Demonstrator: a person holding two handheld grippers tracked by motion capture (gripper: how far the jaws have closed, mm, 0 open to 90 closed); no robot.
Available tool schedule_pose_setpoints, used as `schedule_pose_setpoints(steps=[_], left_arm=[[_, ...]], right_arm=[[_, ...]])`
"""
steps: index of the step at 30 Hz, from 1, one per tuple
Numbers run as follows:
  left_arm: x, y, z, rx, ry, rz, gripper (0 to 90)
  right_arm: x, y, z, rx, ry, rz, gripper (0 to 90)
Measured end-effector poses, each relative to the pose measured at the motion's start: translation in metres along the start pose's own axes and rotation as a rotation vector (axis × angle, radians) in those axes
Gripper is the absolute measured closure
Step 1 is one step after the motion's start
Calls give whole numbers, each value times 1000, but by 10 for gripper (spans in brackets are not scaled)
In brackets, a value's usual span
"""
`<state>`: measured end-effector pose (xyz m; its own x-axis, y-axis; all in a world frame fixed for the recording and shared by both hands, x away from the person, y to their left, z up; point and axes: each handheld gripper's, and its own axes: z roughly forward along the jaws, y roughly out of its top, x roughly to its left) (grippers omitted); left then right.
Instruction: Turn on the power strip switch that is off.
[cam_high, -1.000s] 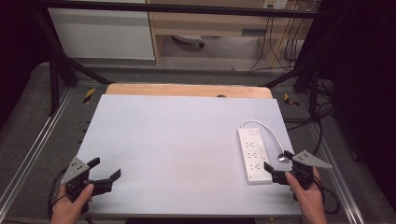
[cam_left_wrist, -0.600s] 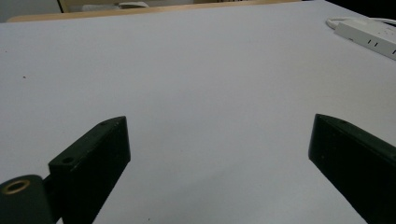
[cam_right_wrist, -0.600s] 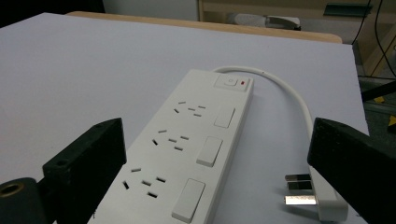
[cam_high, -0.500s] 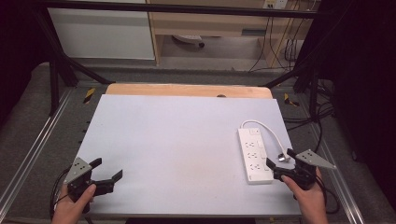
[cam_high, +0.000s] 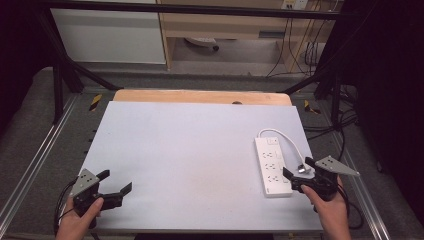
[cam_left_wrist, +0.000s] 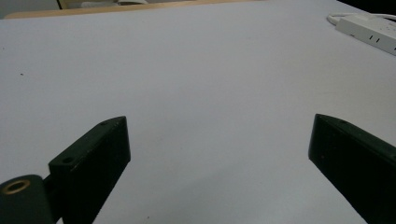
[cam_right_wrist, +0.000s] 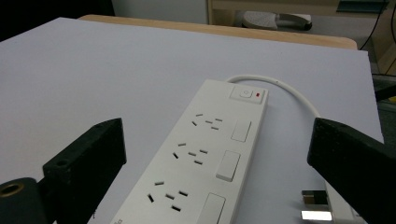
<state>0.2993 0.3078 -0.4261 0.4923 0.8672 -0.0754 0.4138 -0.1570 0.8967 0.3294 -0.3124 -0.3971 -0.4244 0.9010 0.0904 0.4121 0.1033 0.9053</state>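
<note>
Table top (cam_high: 190, 150): broad bare sheet from the left edge across the middle, open to passage at any height. Only obstacle on it is the white power strip (cam_high: 270, 165), lying flat near the right edge, lengthwise front to back. Its cable (cam_high: 287, 140) loops from the far end down its right side to a plug (cam_high: 301, 169), narrowing the lane between strip and table edge.

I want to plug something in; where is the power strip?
High view: the power strip lies at the table's right side, just ahead of the open right gripper.
</note>
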Motion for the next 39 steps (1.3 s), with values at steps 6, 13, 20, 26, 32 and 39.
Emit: schedule_pose_setpoints(steps=[6,13,20,26,32,39], left_arm=[[0,0,0,4,-1,5,57],[0,0,0,8,-7,7,57],[-1,-1,1,10,-6,9,57],[-1,-1,1,12,-7,9,57],[-1,-1,1,14,-8,10,57],[-1,-1,1,19,-8,11,57]], right_arm=[[3,9,1,-6,5,-1,45],[3,11,2,4,11,-3,45],[4,17,6,9,20,-6,45],[7,19,7,15,30,-12,46],[6,23,10,13,40,-9,47],[7,29,15,8,50,-7,47]])
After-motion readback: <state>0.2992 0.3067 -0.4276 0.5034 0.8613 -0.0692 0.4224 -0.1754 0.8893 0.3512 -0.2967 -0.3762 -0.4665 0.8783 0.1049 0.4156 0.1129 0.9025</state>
